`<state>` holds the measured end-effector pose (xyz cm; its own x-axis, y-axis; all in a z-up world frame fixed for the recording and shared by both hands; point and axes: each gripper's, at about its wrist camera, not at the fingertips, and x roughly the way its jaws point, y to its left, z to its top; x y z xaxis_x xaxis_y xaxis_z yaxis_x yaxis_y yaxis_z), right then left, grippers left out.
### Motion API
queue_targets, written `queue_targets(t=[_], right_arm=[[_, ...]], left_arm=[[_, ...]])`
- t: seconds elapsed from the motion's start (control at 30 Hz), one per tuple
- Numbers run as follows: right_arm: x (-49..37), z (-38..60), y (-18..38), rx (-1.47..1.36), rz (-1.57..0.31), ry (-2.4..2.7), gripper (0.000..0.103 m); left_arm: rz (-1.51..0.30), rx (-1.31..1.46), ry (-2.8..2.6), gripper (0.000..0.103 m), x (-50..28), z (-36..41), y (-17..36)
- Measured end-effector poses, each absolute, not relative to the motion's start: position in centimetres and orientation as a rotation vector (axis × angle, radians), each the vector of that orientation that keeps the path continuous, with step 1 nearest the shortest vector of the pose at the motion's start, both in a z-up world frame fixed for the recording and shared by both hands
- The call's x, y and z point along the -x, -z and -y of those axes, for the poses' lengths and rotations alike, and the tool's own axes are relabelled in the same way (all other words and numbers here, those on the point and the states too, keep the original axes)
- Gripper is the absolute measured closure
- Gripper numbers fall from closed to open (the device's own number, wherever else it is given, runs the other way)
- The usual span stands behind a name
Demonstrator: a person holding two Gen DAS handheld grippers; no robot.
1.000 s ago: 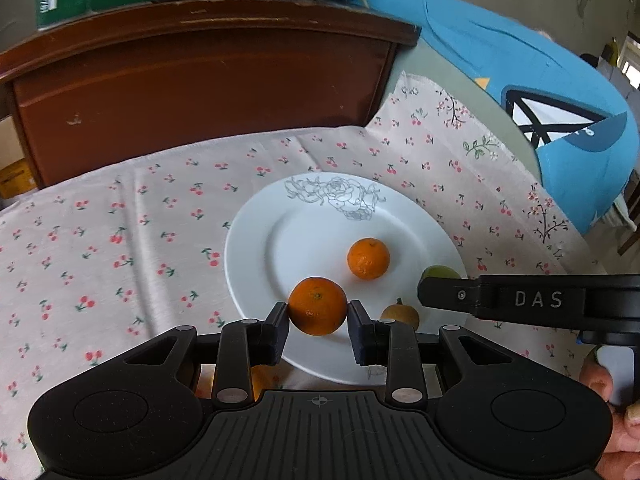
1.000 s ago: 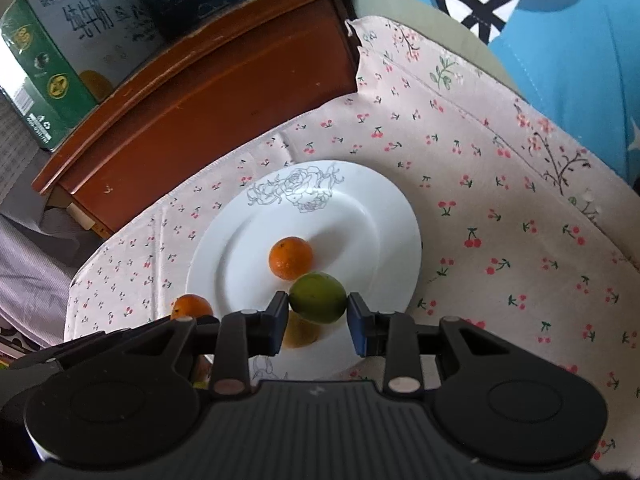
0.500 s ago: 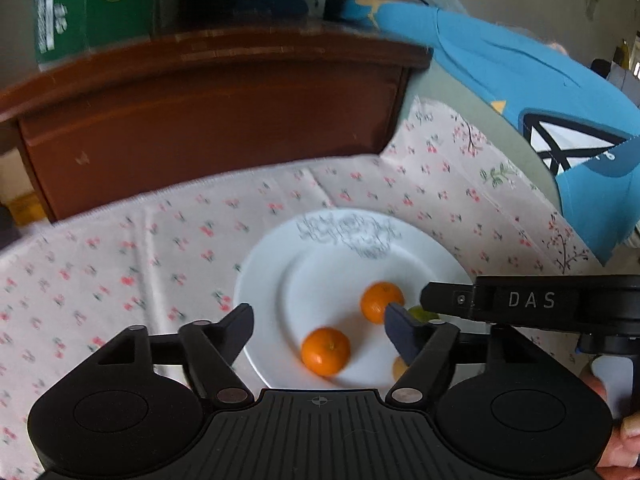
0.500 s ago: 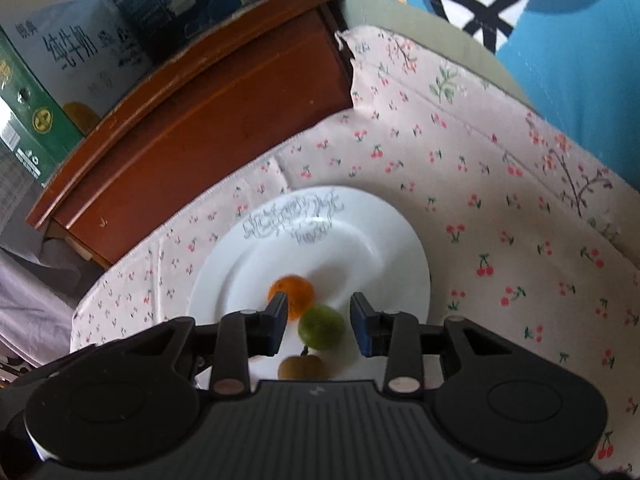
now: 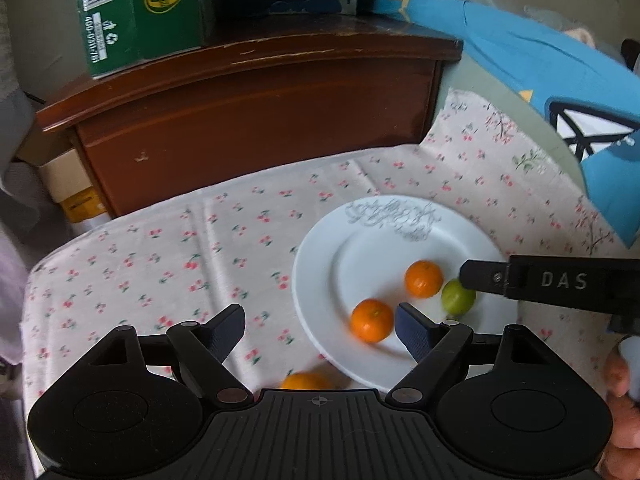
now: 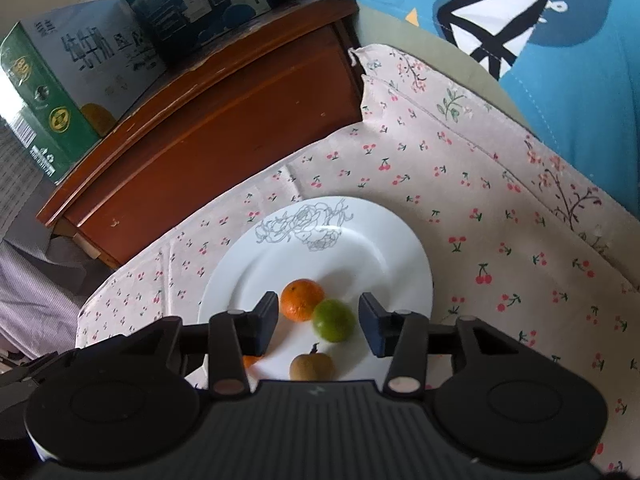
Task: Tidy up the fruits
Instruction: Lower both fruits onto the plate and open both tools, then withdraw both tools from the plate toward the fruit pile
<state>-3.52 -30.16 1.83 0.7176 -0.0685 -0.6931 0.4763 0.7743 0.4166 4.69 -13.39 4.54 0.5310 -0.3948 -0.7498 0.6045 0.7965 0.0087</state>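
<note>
Cherry-print cloth (image 5: 168, 248) with white plate (image 5: 340, 240) | left view: my left gripper (image 5: 320, 330) has just been opening, jaws wide, empty; two oranges (image 5: 372, 320) on plate, third (image 5: 306, 381) just off its near rim | right view: my right gripper (image 6: 319, 318) has just been opening, green fruit (image 6: 333, 320) loose between jaws, on plate beside an orange (image 6: 301, 299); brown fruit (image 6: 312, 366) at near rim

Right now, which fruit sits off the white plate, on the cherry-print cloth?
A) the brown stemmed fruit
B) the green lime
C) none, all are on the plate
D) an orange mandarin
D: in the left wrist view a mandarin lies on the cherry-print cloth just outside the white plate's rim, while the green lime and the brown stemmed fruit lie on the plate.
</note>
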Motion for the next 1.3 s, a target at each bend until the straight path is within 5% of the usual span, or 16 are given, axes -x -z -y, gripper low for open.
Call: queue_targets(t=[1.3], right_arm=[[9.8,21.4,-0.6,-0.495,-0.802,0.177,0.053]], left_arm=[[-0.891,-0.171,0.539,0.019,-2.1,1.8,-5.0]])
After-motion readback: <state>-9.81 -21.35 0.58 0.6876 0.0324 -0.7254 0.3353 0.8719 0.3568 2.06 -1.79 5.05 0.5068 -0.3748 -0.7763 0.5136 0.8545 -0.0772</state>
